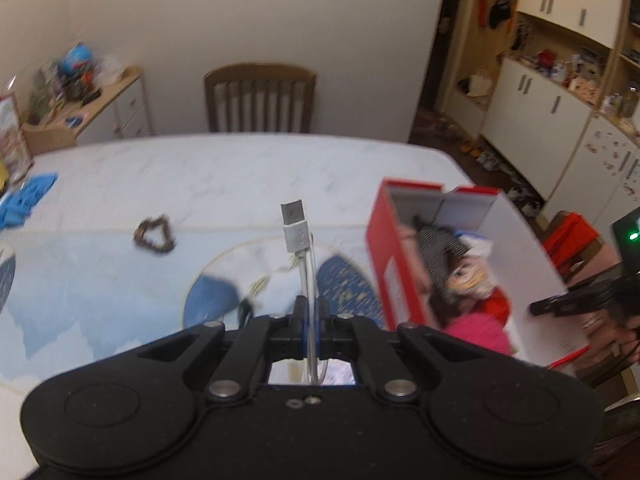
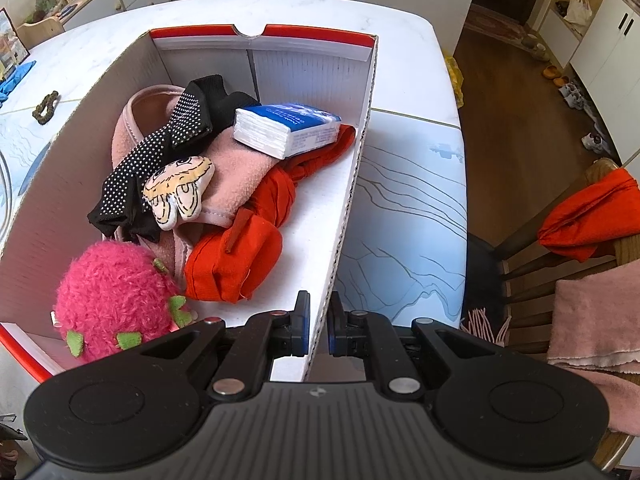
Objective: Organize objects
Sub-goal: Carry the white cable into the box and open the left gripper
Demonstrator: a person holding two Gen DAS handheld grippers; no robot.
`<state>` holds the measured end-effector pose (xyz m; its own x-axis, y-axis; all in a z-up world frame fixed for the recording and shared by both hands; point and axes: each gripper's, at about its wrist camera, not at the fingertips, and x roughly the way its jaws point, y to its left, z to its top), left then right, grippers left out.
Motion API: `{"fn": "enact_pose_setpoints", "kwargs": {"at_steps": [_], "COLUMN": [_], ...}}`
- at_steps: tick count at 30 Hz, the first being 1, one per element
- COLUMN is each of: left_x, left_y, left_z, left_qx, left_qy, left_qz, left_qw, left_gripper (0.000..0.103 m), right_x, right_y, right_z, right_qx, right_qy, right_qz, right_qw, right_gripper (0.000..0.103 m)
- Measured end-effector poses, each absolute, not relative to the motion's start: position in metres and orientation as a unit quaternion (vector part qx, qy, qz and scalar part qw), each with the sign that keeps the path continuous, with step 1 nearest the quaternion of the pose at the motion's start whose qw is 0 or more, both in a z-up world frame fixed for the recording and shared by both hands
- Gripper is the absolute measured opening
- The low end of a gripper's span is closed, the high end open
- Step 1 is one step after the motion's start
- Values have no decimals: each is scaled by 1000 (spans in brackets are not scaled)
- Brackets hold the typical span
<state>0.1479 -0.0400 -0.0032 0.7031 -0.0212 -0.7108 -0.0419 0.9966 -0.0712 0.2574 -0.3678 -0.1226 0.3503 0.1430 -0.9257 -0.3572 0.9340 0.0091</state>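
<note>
My left gripper (image 1: 309, 312) is shut on a white USB cable (image 1: 308, 268), whose plug (image 1: 294, 224) sticks up above the fingers, over the table. To its right stands the red and white cardboard box (image 1: 390, 248). My right gripper (image 2: 319, 320) is shut on the right wall of that box (image 2: 352, 184). Inside lie a pink fuzzy toy (image 2: 108, 296), red cloth (image 2: 240, 260), a pink slipper (image 2: 240, 172), black dotted socks (image 2: 160, 148), a small cartoon plush (image 2: 180, 192) and a blue tissue pack (image 2: 288, 128).
A dark scrunchie (image 1: 155, 237) lies on the blue and white tablecloth (image 1: 100, 280), with blue cloth (image 1: 24, 200) at the left edge. A wooden chair (image 1: 260, 100) stands behind the table. Another chair on the right carries red cloth (image 2: 588, 220) and a pink towel (image 2: 596, 320).
</note>
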Motion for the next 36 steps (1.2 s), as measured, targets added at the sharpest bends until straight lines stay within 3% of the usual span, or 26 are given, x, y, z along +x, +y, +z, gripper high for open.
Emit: {"fn": "enact_pose_setpoints", "kwargs": {"at_steps": [15,36], "left_x": [193,291], "left_y": [-119,-204], "left_z": [43,-59], "left_qx": [-52,-78], "left_qy": [354,453], "left_qz": [-149,-258], "left_qw": [922,850], "left_gripper": [0,0], "right_x": [257,255], "right_y": [-370,-372], "right_z": [-122,-123], "right_qx": [-93,-90], "right_qy": [545,547], "right_qz": [154,158], "right_qw": [819,817], "right_gripper": [8,8]}}
